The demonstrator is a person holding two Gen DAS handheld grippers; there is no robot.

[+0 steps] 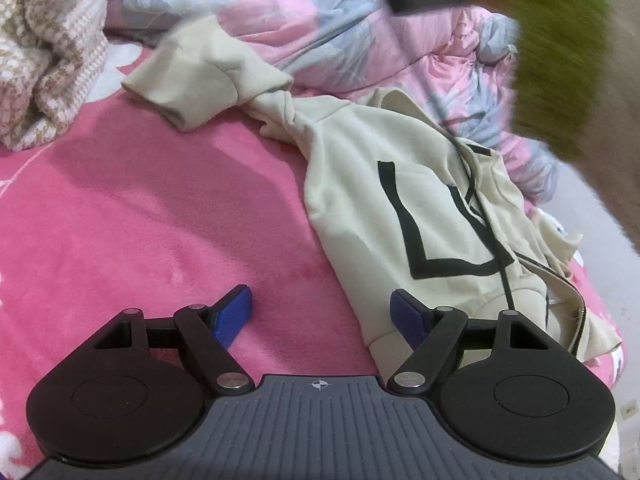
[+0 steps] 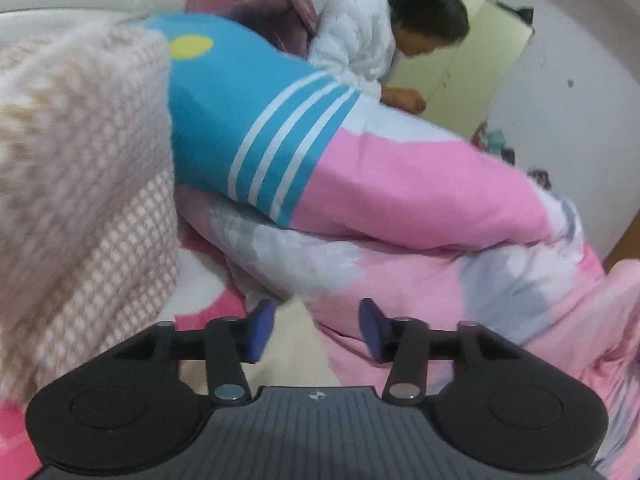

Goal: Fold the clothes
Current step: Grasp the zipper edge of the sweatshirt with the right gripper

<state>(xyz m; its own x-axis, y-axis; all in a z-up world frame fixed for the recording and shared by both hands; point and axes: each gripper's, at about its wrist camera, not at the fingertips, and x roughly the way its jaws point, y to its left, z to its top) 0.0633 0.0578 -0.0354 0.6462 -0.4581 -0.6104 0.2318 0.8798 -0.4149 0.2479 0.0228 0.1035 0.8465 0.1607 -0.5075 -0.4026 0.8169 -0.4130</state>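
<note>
my left gripper (image 1: 320, 312) hangs low over the pink blanket (image 1: 140, 208) with its fingers spread wide and nothing between them; its right pad sits just at the hem of the cream hoodie (image 1: 400, 200). the hoodie lies crumpled toward the right edge of the bed, one sleeve (image 1: 192, 76) twisted out toward the far side, the drawstring (image 1: 488, 216) trailing down the front, part of the body slipping over the edge. it isn't folded as it lies. my right gripper (image 2: 318, 328) is also spread and empty, pointed at the flowered quilt (image 2: 420, 200) and a teal striped cloth (image 2: 248, 120), with a checked knit blanket (image 2: 80, 160) beside it and a bit of cream fabric below its pads.

risks, as i judge them: pinching the blanket along with the hem, dragging the hoodie further off the edge, or catching the drawstring. a person (image 2: 372, 44) leans on the far side of the bed, so wide swings are risky. no containers are in view.
</note>
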